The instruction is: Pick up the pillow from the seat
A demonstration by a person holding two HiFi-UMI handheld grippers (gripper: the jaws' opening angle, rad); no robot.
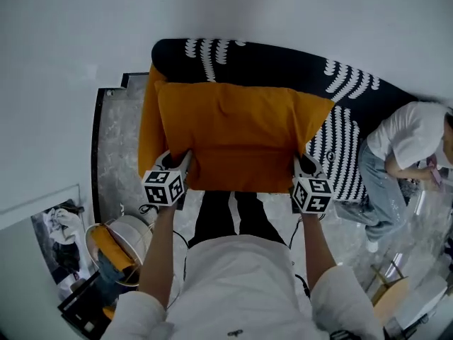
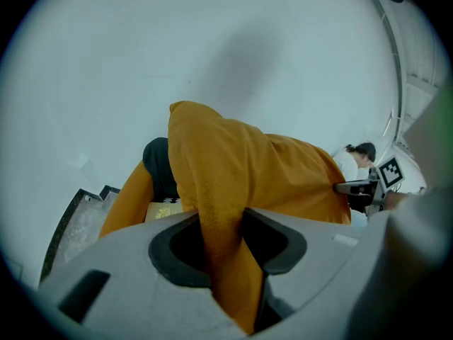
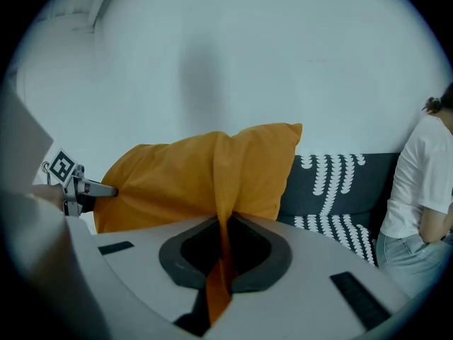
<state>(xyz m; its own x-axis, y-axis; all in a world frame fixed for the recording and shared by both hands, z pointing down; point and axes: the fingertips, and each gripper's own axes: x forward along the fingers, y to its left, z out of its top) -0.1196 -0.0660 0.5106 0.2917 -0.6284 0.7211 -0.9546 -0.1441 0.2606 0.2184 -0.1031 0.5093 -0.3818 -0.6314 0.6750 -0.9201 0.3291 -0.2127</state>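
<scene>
Pillow (image 1: 241,137), orange, is held in front of the dark patterned sofa (image 1: 354,94) by its two near corners. Left tongs (image 1: 187,165) are clamped on a thick fold of its fabric. Right tongs (image 1: 300,166) are pinched nearly together on a thin fold. A person (image 1: 407,137) in a white shirt sits at the sofa's right end.

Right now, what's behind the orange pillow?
The dark sofa with a white pattern shows above and to the right of the pillow. Another orange shape, probably a cushion, juts out at its left edge. The seat directly behind the pillow is covered, so anything lying there can't be seen.
</scene>
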